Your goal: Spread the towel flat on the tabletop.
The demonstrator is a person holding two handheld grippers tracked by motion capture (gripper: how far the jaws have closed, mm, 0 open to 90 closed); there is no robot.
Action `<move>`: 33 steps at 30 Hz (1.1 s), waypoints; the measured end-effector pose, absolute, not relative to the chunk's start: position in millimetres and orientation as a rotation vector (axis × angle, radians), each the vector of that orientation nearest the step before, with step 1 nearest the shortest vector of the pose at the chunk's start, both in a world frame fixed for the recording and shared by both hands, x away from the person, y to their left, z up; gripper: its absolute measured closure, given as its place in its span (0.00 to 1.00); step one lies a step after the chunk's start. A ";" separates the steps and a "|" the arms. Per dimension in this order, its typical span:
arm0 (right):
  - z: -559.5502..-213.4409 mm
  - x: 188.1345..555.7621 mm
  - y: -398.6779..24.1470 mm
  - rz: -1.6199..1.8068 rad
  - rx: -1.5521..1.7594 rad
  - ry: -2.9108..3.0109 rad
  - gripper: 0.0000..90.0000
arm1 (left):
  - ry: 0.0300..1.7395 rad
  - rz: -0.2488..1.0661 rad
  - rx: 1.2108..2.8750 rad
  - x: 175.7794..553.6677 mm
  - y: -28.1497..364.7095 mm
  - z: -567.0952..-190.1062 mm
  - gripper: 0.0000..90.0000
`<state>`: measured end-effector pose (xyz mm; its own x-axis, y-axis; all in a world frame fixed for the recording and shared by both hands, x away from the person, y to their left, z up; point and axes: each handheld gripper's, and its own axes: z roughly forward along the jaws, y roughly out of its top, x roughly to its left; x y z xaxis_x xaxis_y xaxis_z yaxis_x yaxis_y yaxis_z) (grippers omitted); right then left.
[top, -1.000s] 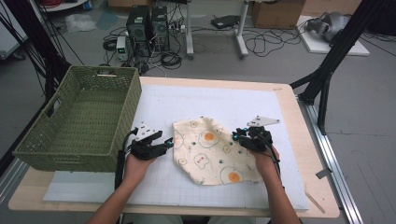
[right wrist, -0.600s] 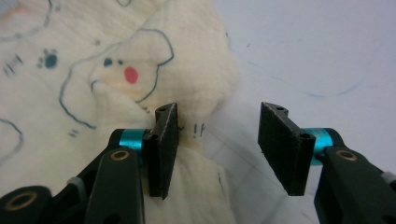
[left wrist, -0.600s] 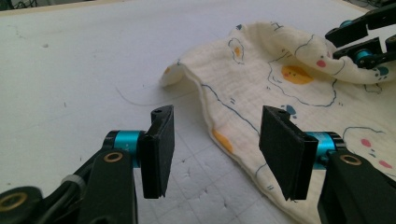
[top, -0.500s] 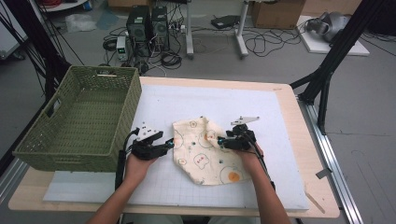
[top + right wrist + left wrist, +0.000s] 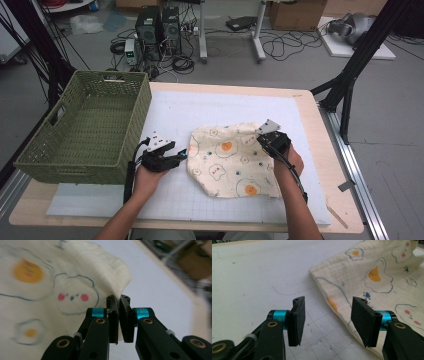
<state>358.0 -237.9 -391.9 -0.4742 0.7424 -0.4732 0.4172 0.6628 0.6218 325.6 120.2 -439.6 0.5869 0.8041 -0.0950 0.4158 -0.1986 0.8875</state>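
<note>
A cream cloth (image 5: pixel 227 162) printed with fried eggs lies crumpled on the white mat, mid-table. My right gripper (image 5: pixel 263 138) is at the cloth's upper right edge. In the right gripper view its jaws have just closed, and the right gripper (image 5: pixel 119 311) is shut on a raised fold of the cloth (image 5: pixel 50 287). My left gripper (image 5: pixel 183 155) rests on the mat at the cloth's left edge. There the left gripper (image 5: pixel 327 315) stands open with bare mat between its jaws, and the cloth (image 5: pixel 374 272) lies just beyond the right-hand jaw.
A green woven basket (image 5: pixel 135 117) stands at the table's left, close to my left hand. The white gridded mat (image 5: pixel 200 105) covers most of the wooden table (image 5: pixel 322 150). Cables, computers and stands sit on the floor behind.
My right gripper went left over the cloth, then came back right and slightly up, now pinching the cloth's edge. The left gripper has stayed put.
</note>
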 end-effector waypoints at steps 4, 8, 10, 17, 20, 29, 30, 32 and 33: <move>-388.2 359.8 -241.8 0.422 0.886 2.059 0.96 | 0.989 0.483 1.827 325.4 119.3 -440.0 0.51; -400.2 369.0 -245.4 0.367 0.949 2.075 0.83 | 0.984 0.460 1.842 325.4 117.7 -441.4 0.51; -401.6 370.4 -248.1 0.439 0.994 2.094 0.75 | 0.981 0.446 1.853 325.6 117.1 -442.3 0.51; -389.6 358.8 -264.7 0.672 1.096 2.083 0.64 | 0.969 0.427 1.885 325.6 114.1 -444.2 0.51; -398.3 355.4 -267.0 0.710 1.114 2.103 0.64 | 0.972 0.434 1.879 325.1 114.5 -443.5 0.51; -443.0 345.8 -281.9 0.900 1.269 2.216 0.89 | 0.980 0.442 1.875 325.8 115.5 -444.1 0.51; -441.9 344.0 -282.7 0.884 1.261 2.231 0.95 | 0.979 0.441 1.872 325.8 115.7 -444.1 0.51; -438.4 338.6 -282.3 0.747 1.205 2.227 0.96 | 0.983 0.444 1.868 325.8 116.5 -443.6 0.51; -437.2 335.3 -283.9 0.676 1.197 2.216 0.96 | 0.983 0.445 1.869 325.8 117.0 -443.4 0.51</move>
